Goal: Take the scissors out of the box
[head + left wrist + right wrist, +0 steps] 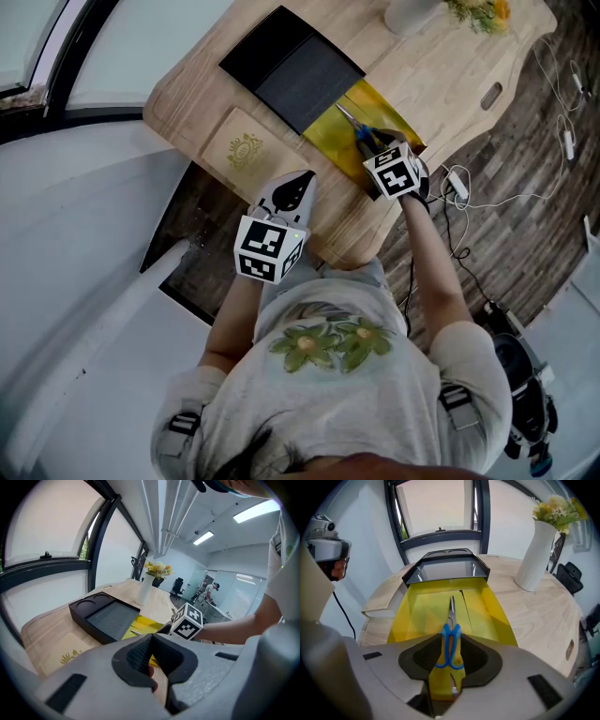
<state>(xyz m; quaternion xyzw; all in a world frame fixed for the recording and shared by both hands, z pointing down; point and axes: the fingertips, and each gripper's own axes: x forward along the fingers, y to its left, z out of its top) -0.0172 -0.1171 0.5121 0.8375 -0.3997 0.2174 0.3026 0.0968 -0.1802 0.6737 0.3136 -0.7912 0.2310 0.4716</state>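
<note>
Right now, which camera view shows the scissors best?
The right gripper view: the blue-handled scissors lie whole in the yellow box, handles between the right gripper's open jaws. The head view shows them small, partly behind that gripper. The left gripper view catches only a blade.

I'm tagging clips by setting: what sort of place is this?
Probably an office or workroom: strip ceiling lights, an office chair near glass partitions in the background, and a wooden table by large windows.

An office, shown by swivel chair (178,586), glass partitions (241,597), ceiling strip lights (203,538)
</note>
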